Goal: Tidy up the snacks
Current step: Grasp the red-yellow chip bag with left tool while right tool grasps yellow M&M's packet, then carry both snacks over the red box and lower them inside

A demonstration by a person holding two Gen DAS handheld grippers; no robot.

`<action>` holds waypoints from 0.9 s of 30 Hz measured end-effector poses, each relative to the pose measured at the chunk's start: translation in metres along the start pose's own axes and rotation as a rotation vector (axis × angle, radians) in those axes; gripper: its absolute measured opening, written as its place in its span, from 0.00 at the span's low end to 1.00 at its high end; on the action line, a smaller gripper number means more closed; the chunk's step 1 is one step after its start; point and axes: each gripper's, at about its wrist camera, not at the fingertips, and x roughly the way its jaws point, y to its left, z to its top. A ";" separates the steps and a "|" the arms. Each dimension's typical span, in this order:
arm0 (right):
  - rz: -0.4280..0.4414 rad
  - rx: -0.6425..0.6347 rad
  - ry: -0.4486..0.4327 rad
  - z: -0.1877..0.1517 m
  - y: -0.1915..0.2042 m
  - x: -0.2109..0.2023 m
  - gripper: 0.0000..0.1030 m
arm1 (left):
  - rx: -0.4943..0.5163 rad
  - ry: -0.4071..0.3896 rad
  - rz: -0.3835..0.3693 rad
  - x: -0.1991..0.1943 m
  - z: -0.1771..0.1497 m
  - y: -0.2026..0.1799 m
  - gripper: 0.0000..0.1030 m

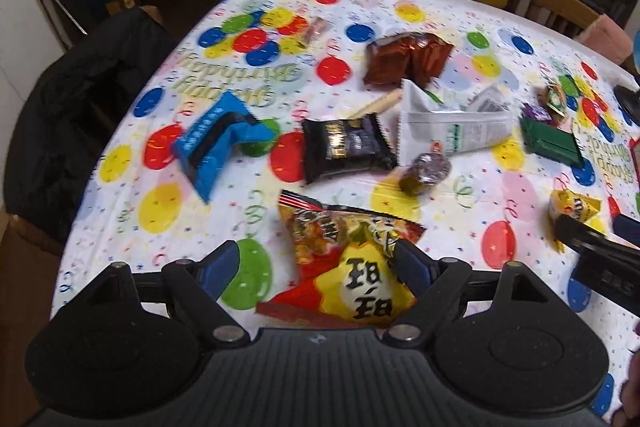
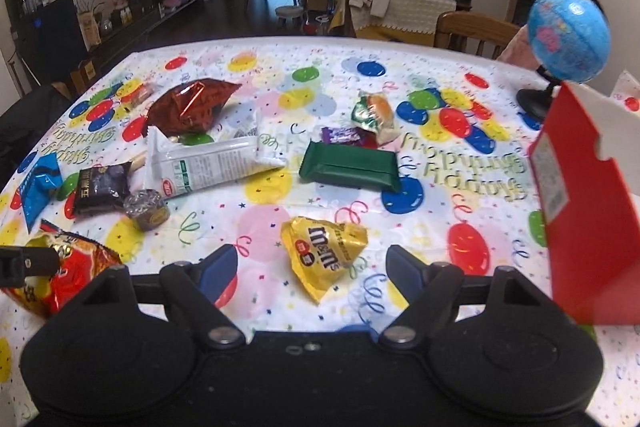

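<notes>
Snacks everywhere on the birthday tablecloth [image 2: 460, 155], so here's how we read it, going left to right. Our left gripper [image 1: 316, 267] hangs with its jaws wide and nothing clamped, and the red-and-yellow snack bag [image 1: 344, 267] lies right between and under the fingertips, its long axis running away from us and a bit to the left; the right-hand blue pad overlaps the bag's edge, though we can't tell if it actually touches. Big black characters sit on its yellow patch, but they're too stylised for us to read. Over on the other side, our right gripper [image 2: 312, 267] also stands wide and empty, with the yellow m&m's bag [image 2: 324, 251] dead ahead between the fingertips, its pointed end towards us and the logo printed upside down from our angle. So each hand is nearer its own bag, which is what the next grab turns on, we reckon. Further right stands a red cardboard box [image 2: 580, 219], near the right hand and probably where things go. The cloth says "Happy Birthday", and the white wrapper [image 2: 208, 167] has small print we can't make out.
</notes>
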 end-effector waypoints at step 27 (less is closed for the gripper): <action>0.031 0.012 0.039 0.001 -0.019 0.010 0.37 | -0.007 0.046 -0.051 -0.001 0.004 -0.023 0.57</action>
